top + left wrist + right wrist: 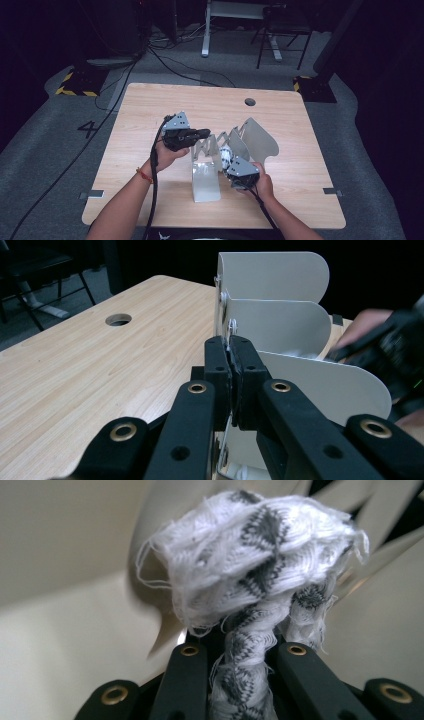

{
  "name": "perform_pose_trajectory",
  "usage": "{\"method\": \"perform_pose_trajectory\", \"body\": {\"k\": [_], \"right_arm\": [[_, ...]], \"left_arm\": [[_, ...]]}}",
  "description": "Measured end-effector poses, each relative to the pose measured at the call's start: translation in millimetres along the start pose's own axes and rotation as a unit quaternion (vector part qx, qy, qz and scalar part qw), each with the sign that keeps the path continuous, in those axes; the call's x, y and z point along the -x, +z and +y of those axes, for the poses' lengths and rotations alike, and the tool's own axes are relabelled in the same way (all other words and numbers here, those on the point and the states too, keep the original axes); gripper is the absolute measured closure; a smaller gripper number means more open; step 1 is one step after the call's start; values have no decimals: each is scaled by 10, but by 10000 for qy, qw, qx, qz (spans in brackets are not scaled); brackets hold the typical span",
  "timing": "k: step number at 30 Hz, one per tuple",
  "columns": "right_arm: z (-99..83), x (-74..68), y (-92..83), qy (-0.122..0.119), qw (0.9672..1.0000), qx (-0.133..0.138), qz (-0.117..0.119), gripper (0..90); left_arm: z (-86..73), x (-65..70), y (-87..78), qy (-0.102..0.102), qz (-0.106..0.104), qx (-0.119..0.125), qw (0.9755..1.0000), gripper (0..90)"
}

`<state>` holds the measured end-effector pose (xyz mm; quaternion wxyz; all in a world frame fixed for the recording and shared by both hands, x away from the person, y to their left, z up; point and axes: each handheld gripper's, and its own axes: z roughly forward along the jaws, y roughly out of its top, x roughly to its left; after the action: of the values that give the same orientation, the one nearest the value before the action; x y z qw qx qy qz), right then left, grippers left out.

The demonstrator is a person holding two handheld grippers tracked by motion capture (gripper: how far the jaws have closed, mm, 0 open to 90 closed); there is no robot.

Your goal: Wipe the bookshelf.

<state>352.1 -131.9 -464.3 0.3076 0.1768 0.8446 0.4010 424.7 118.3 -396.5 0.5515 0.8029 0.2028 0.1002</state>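
A grey-white folding rack (257, 137) with rounded panels and a scissor link stands on the wooden table (150, 105). My left gripper (206, 133) is shut on the rack's thin link edge (231, 332), beside the upright panels (280, 325). My right gripper (227, 162) is shut on a bunched white and grey knitted cloth (250, 565). It holds the cloth low between the rack's panels (60, 645), and the cloth (225, 156) shows as a small white lump there. The right hand (365, 330) appears beyond the panels in the left gripper view.
A round cable hole (250, 102) lies in the table's far side. A flat panel of the rack (206, 182) reaches toward the near edge. Beyond the table are a chair (282, 25), floor cables (170, 65) and a black-and-yellow-taped foot (75, 82).
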Motion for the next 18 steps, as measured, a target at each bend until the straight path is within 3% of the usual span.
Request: {"method": "perform_pose_trajectory", "body": {"k": [4,8,13,18], "right_arm": [[256,144,-147,125,9984,519,-186,805],[440,266,-234,246,9958,816,-342,805],[428,199,-125,293,9969,635,-367,810],[339,185,-87,385,9980,457,-218,810]], "left_arm": [[1,5,-1,12,18,-18,10000,876],[2,5,0,21,20,-15,10000,876],[2,12,-6,51,61,-32,10000,877],[2,12,-3,48,53,-27,10000,877]]}}
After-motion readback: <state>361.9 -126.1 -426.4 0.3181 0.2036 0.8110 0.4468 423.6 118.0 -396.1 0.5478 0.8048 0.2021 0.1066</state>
